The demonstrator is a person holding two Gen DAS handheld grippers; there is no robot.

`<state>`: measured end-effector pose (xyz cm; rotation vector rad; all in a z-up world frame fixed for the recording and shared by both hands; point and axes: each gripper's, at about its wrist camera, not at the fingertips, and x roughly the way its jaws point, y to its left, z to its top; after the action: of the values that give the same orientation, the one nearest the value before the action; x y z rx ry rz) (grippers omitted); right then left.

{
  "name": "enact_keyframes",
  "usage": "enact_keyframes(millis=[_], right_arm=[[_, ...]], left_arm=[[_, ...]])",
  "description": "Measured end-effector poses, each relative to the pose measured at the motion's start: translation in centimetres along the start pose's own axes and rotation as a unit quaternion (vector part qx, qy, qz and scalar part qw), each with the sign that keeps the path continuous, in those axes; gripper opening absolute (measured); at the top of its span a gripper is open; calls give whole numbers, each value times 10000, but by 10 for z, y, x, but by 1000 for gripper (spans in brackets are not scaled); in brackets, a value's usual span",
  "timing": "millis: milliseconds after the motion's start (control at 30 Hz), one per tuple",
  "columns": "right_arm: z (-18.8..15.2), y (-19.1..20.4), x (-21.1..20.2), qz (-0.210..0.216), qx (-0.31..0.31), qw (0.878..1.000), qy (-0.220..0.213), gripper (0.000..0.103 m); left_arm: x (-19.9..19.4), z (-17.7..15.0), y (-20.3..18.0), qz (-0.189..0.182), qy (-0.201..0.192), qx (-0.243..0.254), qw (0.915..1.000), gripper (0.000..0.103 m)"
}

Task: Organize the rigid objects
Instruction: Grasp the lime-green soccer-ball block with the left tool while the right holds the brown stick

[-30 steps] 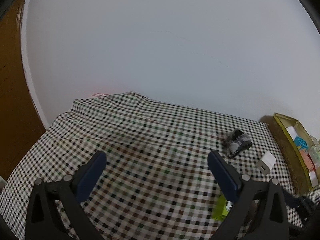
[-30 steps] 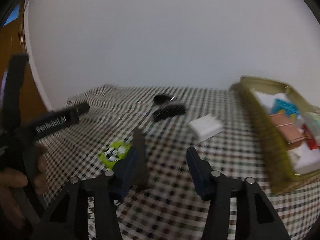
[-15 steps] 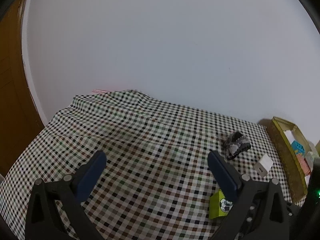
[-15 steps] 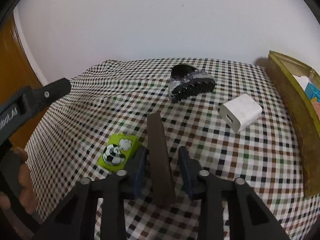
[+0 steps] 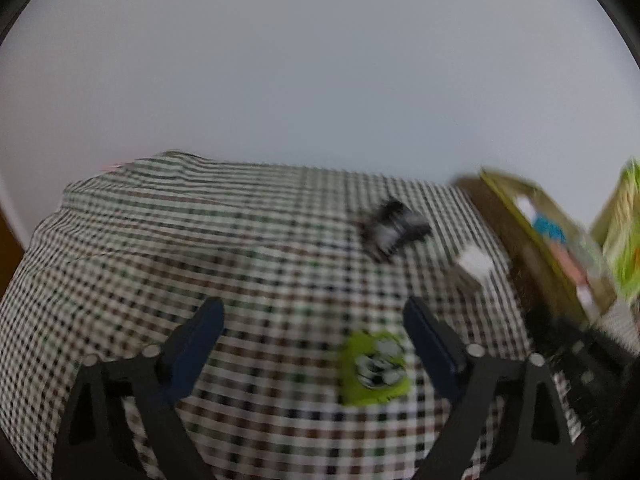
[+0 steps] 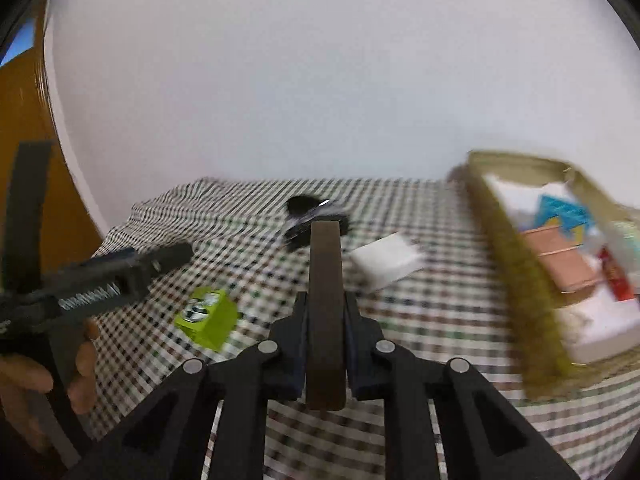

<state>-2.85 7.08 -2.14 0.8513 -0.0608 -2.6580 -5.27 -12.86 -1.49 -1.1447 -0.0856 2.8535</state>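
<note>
My right gripper (image 6: 326, 304) is shut on a dark brown flat bar (image 6: 325, 264), which it holds on edge above the checked cloth. My left gripper (image 5: 314, 312) hangs low over the cloth with its jaws closing. A lime-green block with a cartoon picture (image 5: 376, 368) lies between its fingers, close to the right one, and neither pad touches it. The same block (image 6: 208, 316) shows in the right wrist view. A black hair claw (image 5: 394, 226) (image 6: 316, 216) and a white charger cube (image 5: 474, 262) (image 6: 386, 262) lie farther back.
An olive open box (image 5: 516, 216) (image 6: 504, 248) with several small coloured items stands at the right edge of the checked tablecloth (image 5: 200, 240). A hand (image 6: 80, 364) holds the left gripper. A white wall rises behind, and brown wood shows at the left.
The right jaws closed on the brown bar and lifted it off the cloth. The left gripper swung down and right, so the green block now lies between its narrowing fingers.
</note>
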Motion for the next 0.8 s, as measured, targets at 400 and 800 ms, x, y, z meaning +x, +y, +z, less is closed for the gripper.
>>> enact_keyframes(millis=[400, 800], right_arm=[[-5, 3, -15, -112, -69, 9998, -156, 17], [-5, -1, -19, -132, -66, 9993, -334, 17]], left_arm=[[34, -14, -25, -8, 730, 371, 9966, 66], [16, -13, -14, 518, 356, 18, 9980, 30]])
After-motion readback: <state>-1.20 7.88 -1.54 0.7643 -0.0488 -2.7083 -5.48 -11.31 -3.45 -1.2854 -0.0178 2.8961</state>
